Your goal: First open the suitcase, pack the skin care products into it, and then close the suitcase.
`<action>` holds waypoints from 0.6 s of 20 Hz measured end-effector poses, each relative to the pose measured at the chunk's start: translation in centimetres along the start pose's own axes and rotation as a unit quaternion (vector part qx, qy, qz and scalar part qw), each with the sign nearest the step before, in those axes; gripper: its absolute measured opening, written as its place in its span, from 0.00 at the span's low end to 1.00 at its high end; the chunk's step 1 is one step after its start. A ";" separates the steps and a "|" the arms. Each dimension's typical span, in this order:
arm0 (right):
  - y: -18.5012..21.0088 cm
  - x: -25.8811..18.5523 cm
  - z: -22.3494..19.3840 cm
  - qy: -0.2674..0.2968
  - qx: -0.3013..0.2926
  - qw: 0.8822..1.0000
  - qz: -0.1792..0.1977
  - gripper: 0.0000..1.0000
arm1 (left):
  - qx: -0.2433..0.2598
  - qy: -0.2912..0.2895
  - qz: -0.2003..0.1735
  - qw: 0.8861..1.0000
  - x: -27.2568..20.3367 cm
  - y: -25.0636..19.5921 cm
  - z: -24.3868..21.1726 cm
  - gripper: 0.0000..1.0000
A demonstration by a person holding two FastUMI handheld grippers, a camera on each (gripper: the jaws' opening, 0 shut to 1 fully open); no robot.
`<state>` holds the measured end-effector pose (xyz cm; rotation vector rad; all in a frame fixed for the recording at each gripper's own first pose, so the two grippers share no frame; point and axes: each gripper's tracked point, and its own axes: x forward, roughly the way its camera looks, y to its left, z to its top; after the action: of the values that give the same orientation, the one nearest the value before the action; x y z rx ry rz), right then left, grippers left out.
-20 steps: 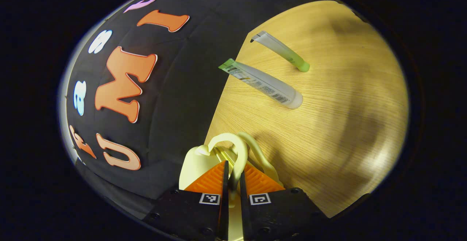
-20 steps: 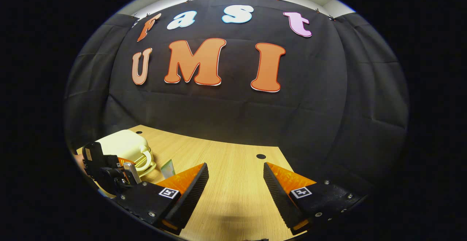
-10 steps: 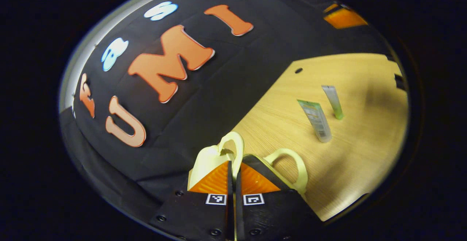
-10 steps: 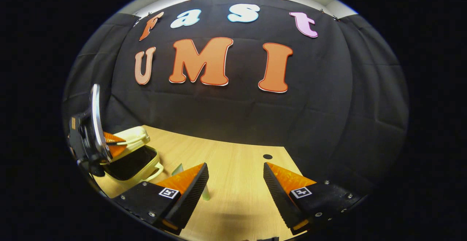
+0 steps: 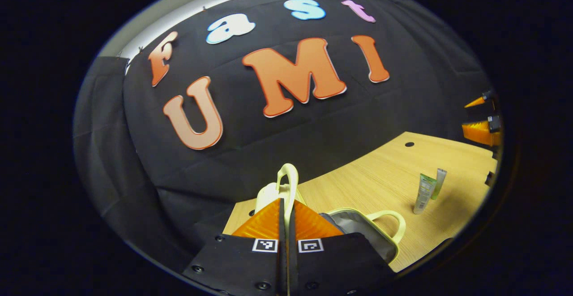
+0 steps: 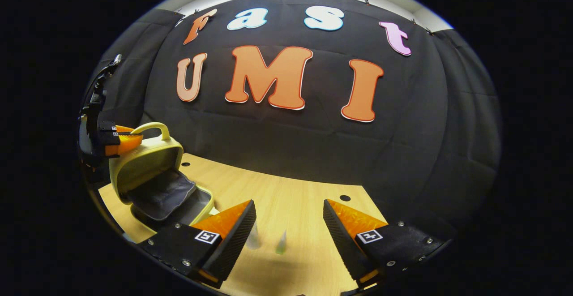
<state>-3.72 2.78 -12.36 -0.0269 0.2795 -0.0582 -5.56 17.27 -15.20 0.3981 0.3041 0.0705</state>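
1. Holding the lid handle (image 5: pixel 288 184) of the suitcase (image 6: pixel 152 177) pinched in my left tongs (image 5: pixel 286 211), I am keeping the lid swung up and back on its hinge so the inside is exposed for packing; both fingers are pressing on the handle loop with almost no gap between them.

2. I am seeing the same grip from the right gripper view, where the left tongs (image 6: pixel 123 138) are clamping the handle at the top of the raised lid, and the grey lining (image 6: pixel 163 195) of the case is lying open below it.

3. I am carrying my right tongs (image 6: pixel 288 224) wide apart and empty, poised above the two skin care tubes (image 5: pixel 427 188), which I judge to be the next pick.

4. Both tubes are standing upright on their caps, just beside each other, apart from the suitcase and nearer the table's right edge in the left gripper view.

5. The suitcase is sitting toward the table's left edge, close to the back edge by the wall.

6. The table (image 6: pixel 295 193) is pale wood grain with small dark holes near its back edge; black cloth is hanging as the booth's wall behind it, with a strip of light wall above.
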 end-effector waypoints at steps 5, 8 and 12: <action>3.1 0.8 -0.3 0.018 0.017 1.000 -0.001 0.96 | -0.002 0.005 0.045 0.999 0.3 10.7 -2.8 0.02; 4.5 0.6 -0.6 0.029 0.021 0.999 -0.003 0.96 | -0.011 0.021 0.067 0.997 0.3 15.2 -6.2 0.02; 6.0 0.3 -1.2 0.046 0.028 0.999 -0.007 0.96 | -0.029 0.053 0.093 0.994 0.5 20.4 -11.6 0.02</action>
<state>-3.43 8.71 -13.78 0.0292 0.3700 -0.0811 -8.80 40.36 -17.55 0.3639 0.3686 0.2823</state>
